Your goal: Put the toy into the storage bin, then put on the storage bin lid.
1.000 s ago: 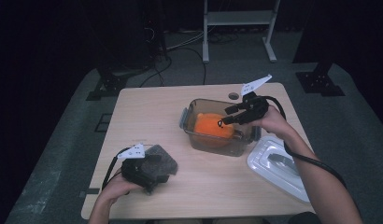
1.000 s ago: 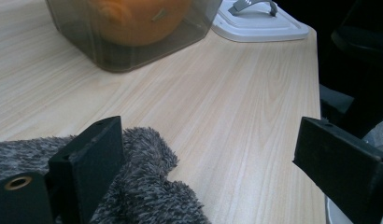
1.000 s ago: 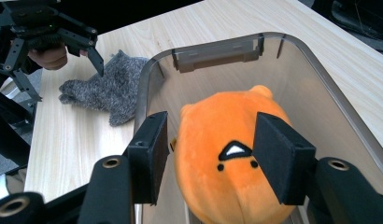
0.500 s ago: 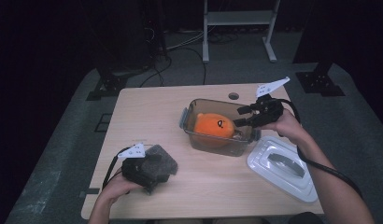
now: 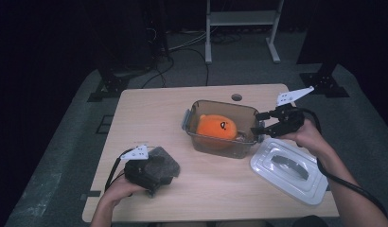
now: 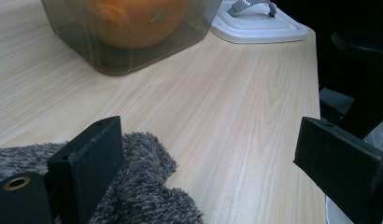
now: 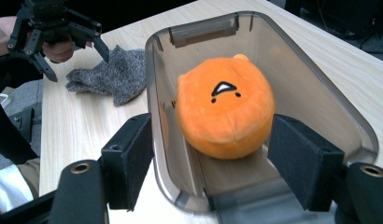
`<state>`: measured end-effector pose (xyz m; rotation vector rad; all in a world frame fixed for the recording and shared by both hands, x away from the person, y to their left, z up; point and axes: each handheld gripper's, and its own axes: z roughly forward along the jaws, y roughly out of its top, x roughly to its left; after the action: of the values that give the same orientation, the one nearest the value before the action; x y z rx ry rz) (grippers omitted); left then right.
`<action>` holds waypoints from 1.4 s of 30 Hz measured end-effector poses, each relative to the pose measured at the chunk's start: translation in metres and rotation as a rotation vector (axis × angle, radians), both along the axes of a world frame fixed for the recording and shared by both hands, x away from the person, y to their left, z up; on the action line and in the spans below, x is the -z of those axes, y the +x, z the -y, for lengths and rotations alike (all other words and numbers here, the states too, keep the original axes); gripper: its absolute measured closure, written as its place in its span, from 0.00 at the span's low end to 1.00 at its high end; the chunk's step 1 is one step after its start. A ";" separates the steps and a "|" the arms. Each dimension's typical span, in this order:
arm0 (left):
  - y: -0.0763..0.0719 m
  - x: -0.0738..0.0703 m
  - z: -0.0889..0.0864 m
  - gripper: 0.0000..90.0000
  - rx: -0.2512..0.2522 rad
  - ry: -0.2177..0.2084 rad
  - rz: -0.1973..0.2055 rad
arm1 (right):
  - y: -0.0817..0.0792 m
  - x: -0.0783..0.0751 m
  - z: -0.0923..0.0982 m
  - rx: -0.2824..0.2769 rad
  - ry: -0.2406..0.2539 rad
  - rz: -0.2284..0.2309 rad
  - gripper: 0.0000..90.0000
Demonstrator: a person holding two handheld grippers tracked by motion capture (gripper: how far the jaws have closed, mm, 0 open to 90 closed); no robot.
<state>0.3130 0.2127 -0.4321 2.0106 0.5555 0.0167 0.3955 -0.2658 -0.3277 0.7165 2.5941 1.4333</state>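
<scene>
My right claw, jaws just opened wide and empty, faces the orange plush: probably soft, light; grip its sides.

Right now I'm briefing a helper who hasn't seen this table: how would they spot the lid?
Start at the wooden table and find the clear tub with the orange plush near its middle. Beside the tub, toward the near right corner, lies the lid. It is the one flat white piece, with a grey handle on top.
</scene>
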 end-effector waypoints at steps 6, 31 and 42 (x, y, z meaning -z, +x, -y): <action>-0.001 0.000 0.001 0.08 0.001 0.001 -0.003 | -0.010 0.007 0.013 0.017 0.009 -0.003 0.33; -0.001 0.001 0.004 0.08 0.009 0.008 -0.002 | -0.051 0.054 0.063 0.107 0.069 -0.014 0.33; -0.001 0.000 0.003 0.08 0.003 0.013 -0.002 | -0.059 0.071 0.073 0.139 0.088 -0.015 0.32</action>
<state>0.3116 0.2095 -0.4320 2.0238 0.5550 0.0171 0.3361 -0.3384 -0.3985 0.9025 2.4502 1.5135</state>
